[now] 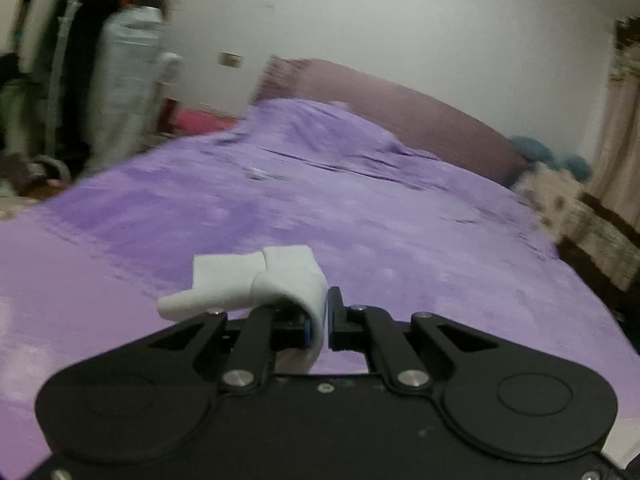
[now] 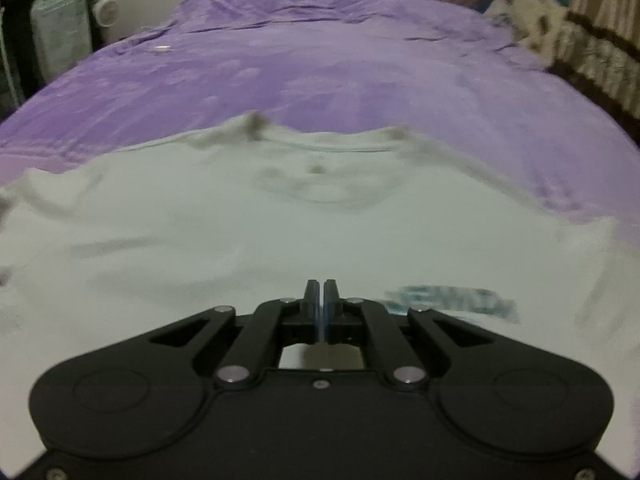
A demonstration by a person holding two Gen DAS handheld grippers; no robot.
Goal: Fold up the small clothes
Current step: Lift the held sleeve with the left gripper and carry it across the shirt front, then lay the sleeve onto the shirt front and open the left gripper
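Note:
A white garment (image 2: 200, 220) lies spread on the purple bedspread (image 2: 320, 60), its neckline (image 2: 320, 142) at the far side and a blue print (image 2: 452, 300) near the right finger. My right gripper (image 2: 322, 286) hovers over its near part, jaws shut, with no fabric visible between them. In the left wrist view, my left gripper (image 1: 326, 300) is shut on a fold of white cloth (image 1: 248, 280), which drapes over the left finger and hangs above the purple bedspread (image 1: 360, 208). The picture there is blurred by motion.
A mauve headboard cushion (image 1: 400, 108) runs along the far end of the bed. A patterned brown and cream blanket (image 1: 580, 216) and a curtain (image 1: 616, 120) stand at the right. Hanging clothes and bags (image 1: 120, 80) crowd the left beyond the bed's edge.

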